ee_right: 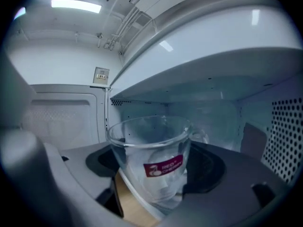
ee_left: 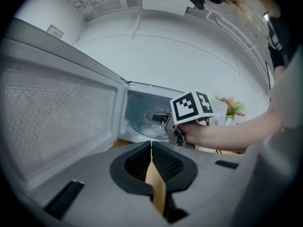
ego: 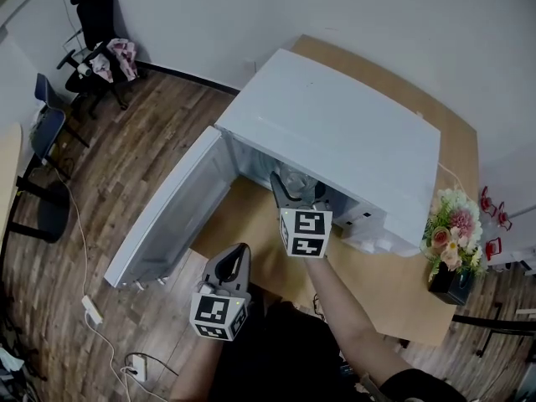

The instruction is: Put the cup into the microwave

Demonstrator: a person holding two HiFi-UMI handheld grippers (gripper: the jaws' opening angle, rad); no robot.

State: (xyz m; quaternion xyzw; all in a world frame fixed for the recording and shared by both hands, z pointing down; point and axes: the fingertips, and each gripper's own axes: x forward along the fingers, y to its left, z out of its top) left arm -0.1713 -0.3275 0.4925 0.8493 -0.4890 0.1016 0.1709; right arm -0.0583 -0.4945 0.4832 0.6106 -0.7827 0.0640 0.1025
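Right gripper (ego: 293,193) clamped on glass cup (ee_right: 154,160), held inside open microwave (ego: 335,132); red label (ee_right: 163,168) read "RED CHERRY". Left gripper (ego: 237,258) clenched, empty, near door (ego: 167,216)

Place: looks like an office or small meeting room tbh
Seating: black swivel chair (ego: 90,23) and a blue chair (ego: 46,124) by the white walls
Desk: plain wooden desk (ego: 410,291) with a microwave (ego: 335,132) and flowers (ego: 452,229) (break-corner vibes)
Floor: wood-plank floor (ego: 134,174), power strip (ego: 92,310), loose cables
Ceiling: strip light (ee_right: 75,5), exposed conduit
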